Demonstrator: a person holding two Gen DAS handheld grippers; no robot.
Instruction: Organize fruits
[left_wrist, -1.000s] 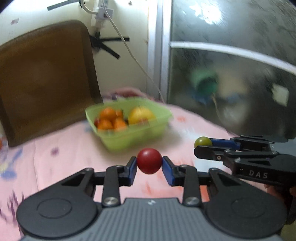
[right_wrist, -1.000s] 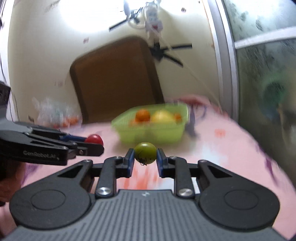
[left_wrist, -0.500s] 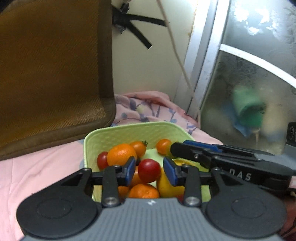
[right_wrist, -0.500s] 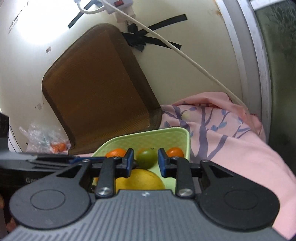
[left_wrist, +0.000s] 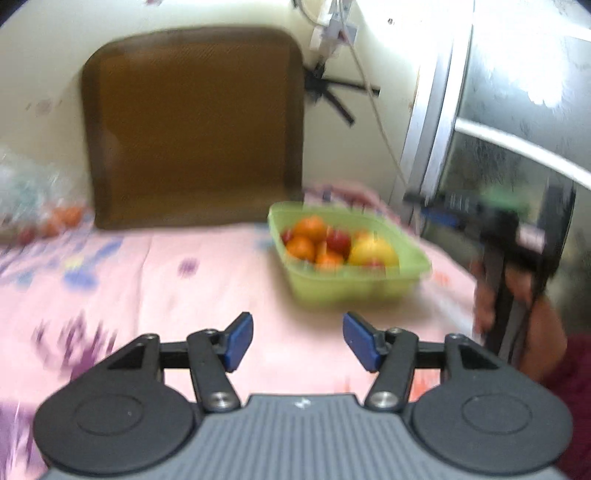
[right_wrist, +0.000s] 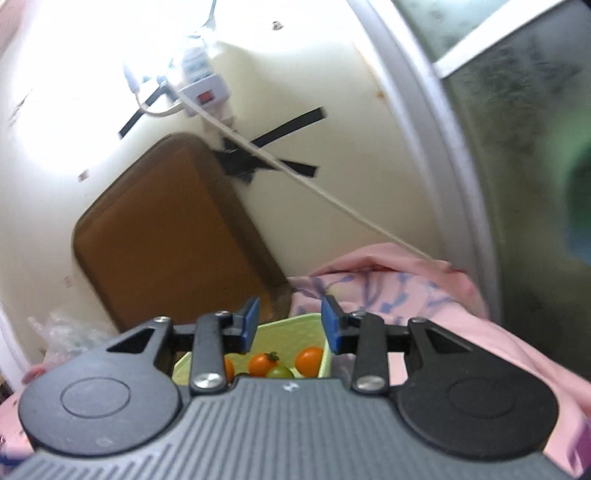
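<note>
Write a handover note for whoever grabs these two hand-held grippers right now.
Left hand-held gripper: open, empty, above the pink cloth, short of the green tub.
Right hand-held gripper: open, empty, over the tub's far end.
In the tub: oranges, small red and orange tomatoes, a yellow fruit, a green tomato.
Done: no loose fruit visible on the cloth near the tub.
Left: a blurred clear bag at far left seems to hold more orange fruit; check it.

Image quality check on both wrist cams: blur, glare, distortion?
Left wrist: motion blur smears the green tub and cloth; left gripper stays sharp. Right wrist: blown-out glare on the wall, fisheye bends the window frame; right gripper crisp.
</note>
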